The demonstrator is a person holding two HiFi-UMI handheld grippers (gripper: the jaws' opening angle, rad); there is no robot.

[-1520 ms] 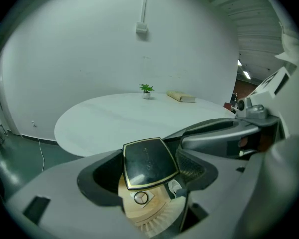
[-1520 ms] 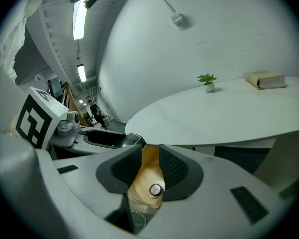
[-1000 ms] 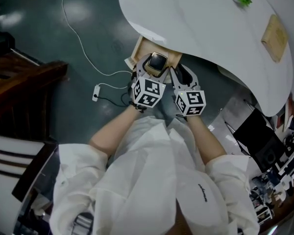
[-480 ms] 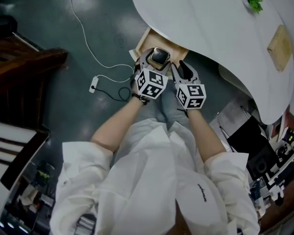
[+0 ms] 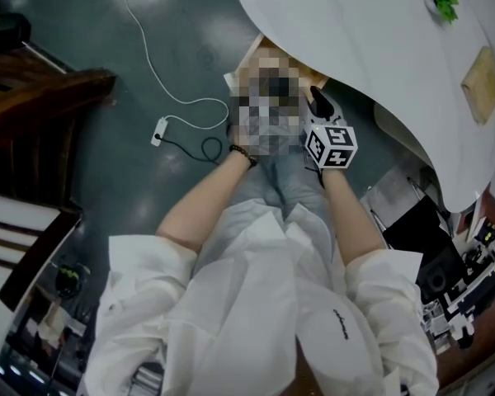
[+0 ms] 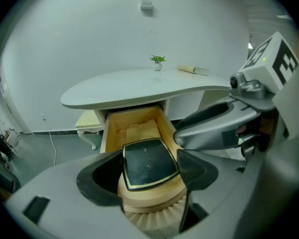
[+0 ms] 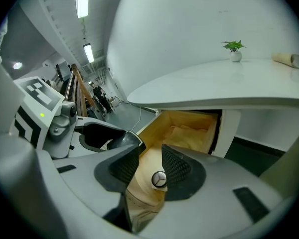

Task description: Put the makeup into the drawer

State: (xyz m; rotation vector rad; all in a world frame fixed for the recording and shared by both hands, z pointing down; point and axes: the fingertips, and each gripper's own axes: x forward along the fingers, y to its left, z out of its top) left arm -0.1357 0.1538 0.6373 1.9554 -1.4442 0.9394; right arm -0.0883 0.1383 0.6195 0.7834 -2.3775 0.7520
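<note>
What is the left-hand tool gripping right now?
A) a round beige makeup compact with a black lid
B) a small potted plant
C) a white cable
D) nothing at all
A: in the left gripper view, the left gripper has its jaws closed on both sides of the makeup compact, with the open drawer beyond it.

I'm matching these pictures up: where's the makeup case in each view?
Head view: covered by the blurred patch, not visible.
Left gripper view: makeup case bottom centre, between the jaws.
Right gripper view: makeup case bottom centre, between the jaws.
Shared landmark: potted plant.
</note>
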